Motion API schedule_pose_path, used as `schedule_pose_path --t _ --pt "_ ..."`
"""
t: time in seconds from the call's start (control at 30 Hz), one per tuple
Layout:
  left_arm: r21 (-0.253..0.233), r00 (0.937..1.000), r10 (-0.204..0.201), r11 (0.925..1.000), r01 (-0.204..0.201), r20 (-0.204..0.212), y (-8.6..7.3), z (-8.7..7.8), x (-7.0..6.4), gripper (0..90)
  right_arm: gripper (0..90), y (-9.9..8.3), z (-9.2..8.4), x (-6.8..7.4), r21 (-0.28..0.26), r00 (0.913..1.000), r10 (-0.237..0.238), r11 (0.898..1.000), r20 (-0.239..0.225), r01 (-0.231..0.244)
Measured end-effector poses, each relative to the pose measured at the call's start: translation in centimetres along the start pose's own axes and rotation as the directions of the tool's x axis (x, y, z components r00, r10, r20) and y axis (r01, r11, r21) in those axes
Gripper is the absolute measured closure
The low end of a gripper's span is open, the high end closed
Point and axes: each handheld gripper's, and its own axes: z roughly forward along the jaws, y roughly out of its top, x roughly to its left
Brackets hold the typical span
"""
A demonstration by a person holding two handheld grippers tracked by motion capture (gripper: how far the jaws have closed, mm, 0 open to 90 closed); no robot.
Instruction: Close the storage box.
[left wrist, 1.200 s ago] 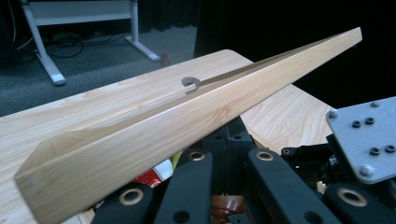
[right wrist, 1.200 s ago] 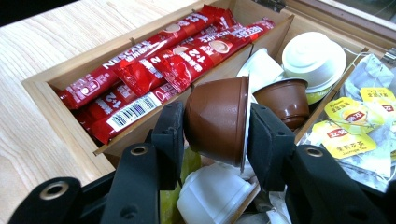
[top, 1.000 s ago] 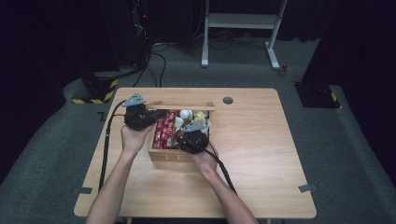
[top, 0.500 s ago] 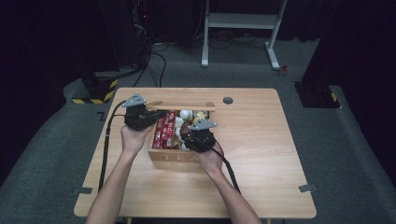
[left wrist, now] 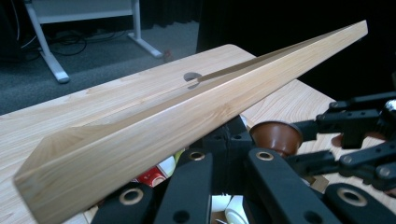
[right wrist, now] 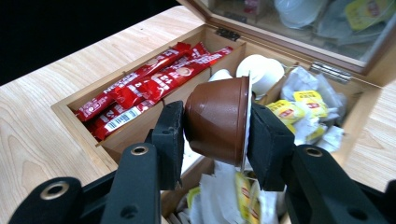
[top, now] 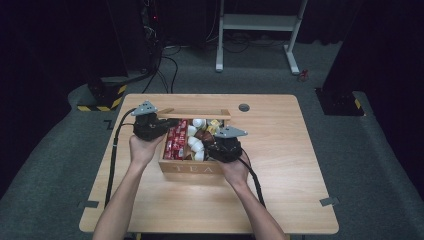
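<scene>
A wooden tea box (top: 192,167) stands mid-table with its lid (top: 200,113) raised. My right gripper (top: 212,142) hovers over the box's right half, shut on a brown coffee capsule (right wrist: 217,123). The same capsule (left wrist: 275,135) also shows in the left gripper view. My left gripper (top: 167,122) is at the box's left end, and its jaws (left wrist: 229,140) look shut, close under the lid's edge (left wrist: 187,121). Inside lie red sachets (right wrist: 149,84), white capsules (right wrist: 261,70) and yellow tea bags (right wrist: 299,105).
The wooden table (top: 290,190) has a round cable hole (top: 244,107) behind the box. Black cables trail from both grippers toward the table's front and left. On the floor beyond are a white stand (top: 260,25) and a yellow-and-black striped base (top: 105,95).
My right gripper has risen out of the box and shifted slightly right, carrying the brown capsule. The left gripper has stayed by the lid.
</scene>
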Motion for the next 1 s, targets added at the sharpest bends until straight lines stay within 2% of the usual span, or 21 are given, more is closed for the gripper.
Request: schedule_pose_path --t 0.6,1.0 --pt "0.004 0.9999 0.017 0.9999 -0.017 0.0 -0.4 -0.1 -0.1 90.0 59.4 -0.9 -2.4 -2.3 -0.014 0.9976 0.039 0.999 0.058 -0.038" --pt "0.007 0.9999 0.012 0.9999 -0.012 0.002 -0.7 -0.1 -0.3 90.0 59.3 -2.0 -4.3 -4.9 -0.006 0.9906 0.066 0.998 0.119 -0.066"
